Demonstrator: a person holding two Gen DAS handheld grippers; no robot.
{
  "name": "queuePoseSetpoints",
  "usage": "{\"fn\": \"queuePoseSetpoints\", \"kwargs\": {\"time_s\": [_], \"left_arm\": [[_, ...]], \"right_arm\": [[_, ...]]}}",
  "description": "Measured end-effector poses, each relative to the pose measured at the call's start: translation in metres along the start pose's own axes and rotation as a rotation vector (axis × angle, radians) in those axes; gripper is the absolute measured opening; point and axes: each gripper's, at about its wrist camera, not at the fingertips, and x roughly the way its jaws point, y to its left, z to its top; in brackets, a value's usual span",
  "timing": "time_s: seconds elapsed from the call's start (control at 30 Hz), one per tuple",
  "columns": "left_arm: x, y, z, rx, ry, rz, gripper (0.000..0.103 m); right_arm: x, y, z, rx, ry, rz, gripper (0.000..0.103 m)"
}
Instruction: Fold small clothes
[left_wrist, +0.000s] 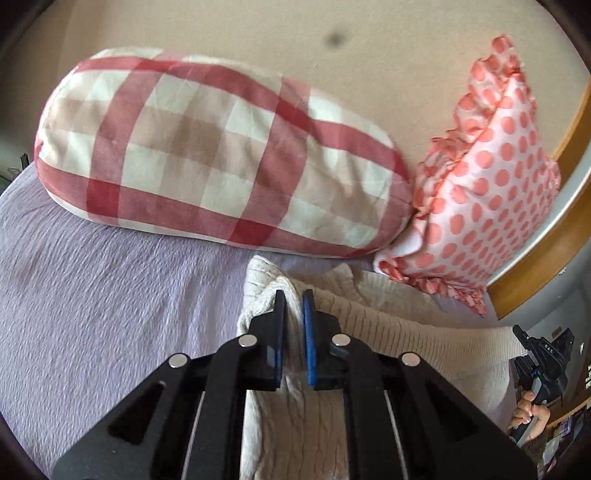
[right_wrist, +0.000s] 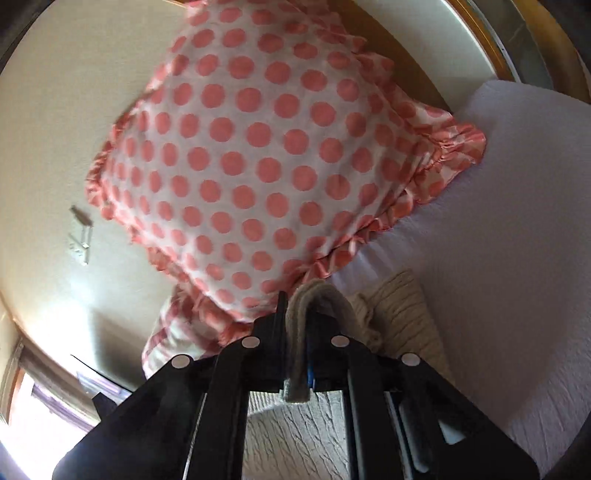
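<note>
A cream cable-knit sweater lies bunched on the lilac bedspread. My left gripper is shut on a fold of its knit edge, held between the black and blue fingers. My right gripper is shut on a ribbed cream hem of the same sweater, which hangs below the jaws. In the left wrist view the right gripper shows at the far right, in a hand, holding the sweater's stretched end.
A red and beige checked bolster pillow lies across the bed behind the sweater. A pink polka-dot frilled cushion leans close in front of the right gripper. A wooden bed frame runs along the right. A beige wall is behind.
</note>
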Motion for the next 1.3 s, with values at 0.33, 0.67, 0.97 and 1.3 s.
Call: {"fn": "queuePoseSetpoints", "kwargs": {"time_s": [0.33, 0.67, 0.97, 1.3], "left_arm": [[0.034, 0.014, 0.021, -0.067, 0.036, 0.006, 0.023], [-0.022, 0.059, -0.017, -0.095, 0.057, -0.057, 0.050], [0.011, 0.044, -0.049, -0.089, 0.184, -0.158, 0.060], [0.032, 0.033, -0.037, -0.056, 0.187, -0.113, 0.060]], "right_arm": [[0.040, -0.047, 0.021, 0.324, 0.123, 0.099, 0.021], [-0.016, 0.006, 0.004, 0.014, -0.048, 0.089, 0.070], [0.032, 0.021, -0.049, -0.202, 0.156, -0.024, 0.071], [0.030, 0.020, -0.053, -0.225, 0.121, 0.019, 0.076]]}}
